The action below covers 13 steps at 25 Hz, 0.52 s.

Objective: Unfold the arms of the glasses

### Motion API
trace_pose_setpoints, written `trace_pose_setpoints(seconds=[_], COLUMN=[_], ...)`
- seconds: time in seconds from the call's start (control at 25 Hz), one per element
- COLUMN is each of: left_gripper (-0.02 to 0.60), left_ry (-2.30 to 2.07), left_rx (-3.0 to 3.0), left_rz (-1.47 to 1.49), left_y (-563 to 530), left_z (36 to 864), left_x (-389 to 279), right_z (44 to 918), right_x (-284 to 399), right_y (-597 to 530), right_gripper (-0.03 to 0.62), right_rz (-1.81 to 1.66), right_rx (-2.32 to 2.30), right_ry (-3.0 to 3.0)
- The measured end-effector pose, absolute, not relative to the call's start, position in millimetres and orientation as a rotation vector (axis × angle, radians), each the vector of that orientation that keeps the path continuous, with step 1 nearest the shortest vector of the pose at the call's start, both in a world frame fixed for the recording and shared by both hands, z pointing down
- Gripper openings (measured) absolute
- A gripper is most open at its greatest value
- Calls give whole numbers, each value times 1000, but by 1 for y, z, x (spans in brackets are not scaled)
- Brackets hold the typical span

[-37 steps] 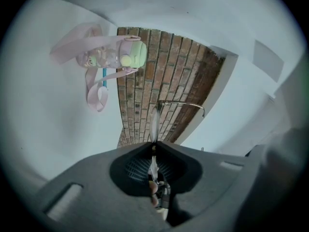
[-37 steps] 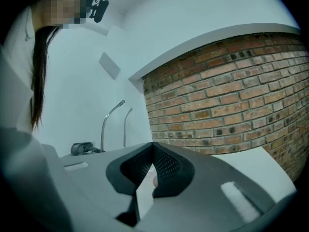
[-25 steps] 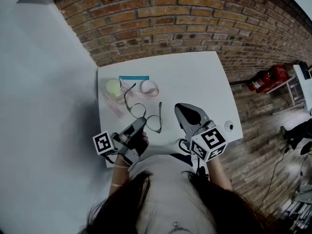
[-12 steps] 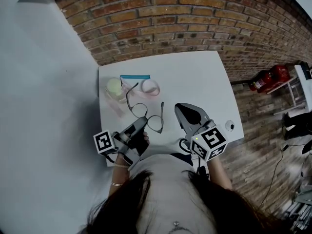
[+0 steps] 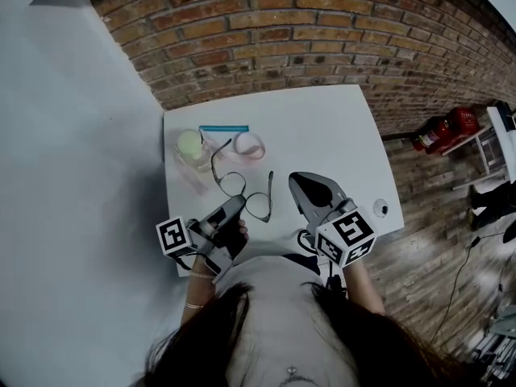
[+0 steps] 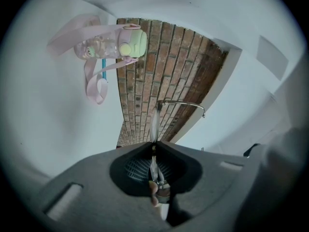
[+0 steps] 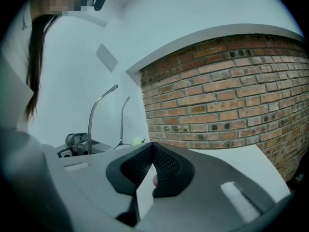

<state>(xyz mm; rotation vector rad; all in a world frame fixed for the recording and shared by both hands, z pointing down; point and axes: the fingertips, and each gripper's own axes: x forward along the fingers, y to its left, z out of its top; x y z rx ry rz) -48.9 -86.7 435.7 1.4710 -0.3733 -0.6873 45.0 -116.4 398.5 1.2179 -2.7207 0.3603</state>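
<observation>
1. Carries the glasses (image 5: 234, 185) a touch farther out from the body than a second ago, lifted in the left claw (image 5: 233, 203), which is clamped edge-on over the frame at one lens.
2. Leaves the right claw (image 5: 295, 179) where it was: just to the right of the glasses, clear of them, tips pressed together on nothing.
3. Shows both arms standing out from the frame. One reaches ahead of the left claw toward the bottle (image 5: 190, 146), the other lies between the two claws and runs slightly straighter than a second ago.
4. Suggests the unfolding is all but finished, with only small settling shifts going on.
5. Probably calls next for lowering the glasses onto the tabletop (image 5: 322, 127) ahead of the left claw and easing the grip off gently, since a thin frame held by one lens can twist.
</observation>
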Motion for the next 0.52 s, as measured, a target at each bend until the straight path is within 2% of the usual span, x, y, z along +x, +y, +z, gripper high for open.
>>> trace_pose_setpoints(seconds=[0.52], left_gripper=[23], left_ry=[-374], left_rx=[1465], left_rz=[-690], left_y=[-85], left_z=[436], left_x=[-48], right_z=[398], right_x=[42], right_y=[-111], right_gripper=[5], right_rz=[354], right_rx=[1182], right_ry=[-2725])
